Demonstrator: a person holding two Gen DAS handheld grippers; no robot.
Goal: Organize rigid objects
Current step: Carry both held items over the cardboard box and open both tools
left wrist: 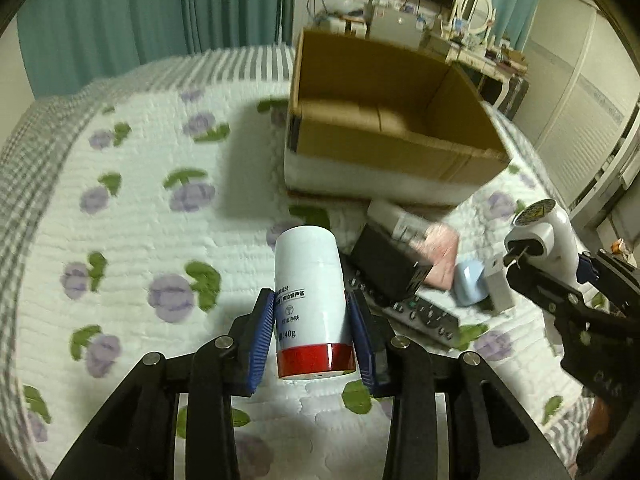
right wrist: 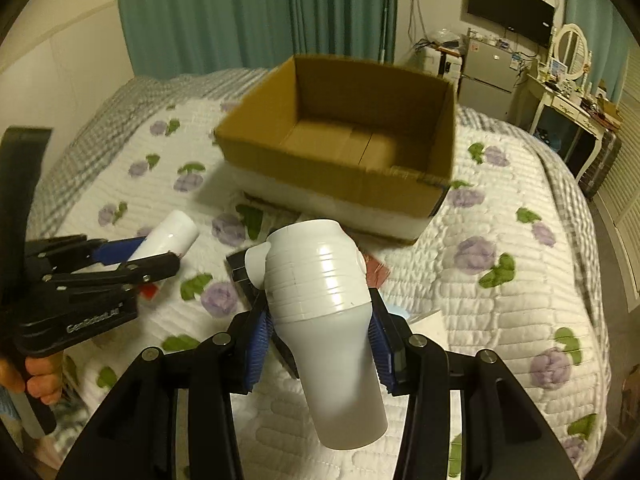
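My left gripper [left wrist: 310, 330] is shut on a white bottle with a red band [left wrist: 312, 300] and holds it above the bed. It also shows in the right wrist view [right wrist: 170, 240]. My right gripper [right wrist: 320, 340] is shut on a white plastic adapter-like device [right wrist: 324, 304], seen in the left wrist view [left wrist: 536, 236] with plug pins. An open cardboard box [left wrist: 384, 92] sits on the bed ahead; it looks empty inside in the right wrist view [right wrist: 436, 128].
Between the grippers and the box lie a black box [left wrist: 390, 260], a remote control [left wrist: 424, 314], a white tube [left wrist: 400, 220], a pink item [left wrist: 442, 252] and a light blue case [left wrist: 470, 284]. The floral quilt [left wrist: 140, 208] covers the bed. A dresser [right wrist: 568, 100] stands beyond.
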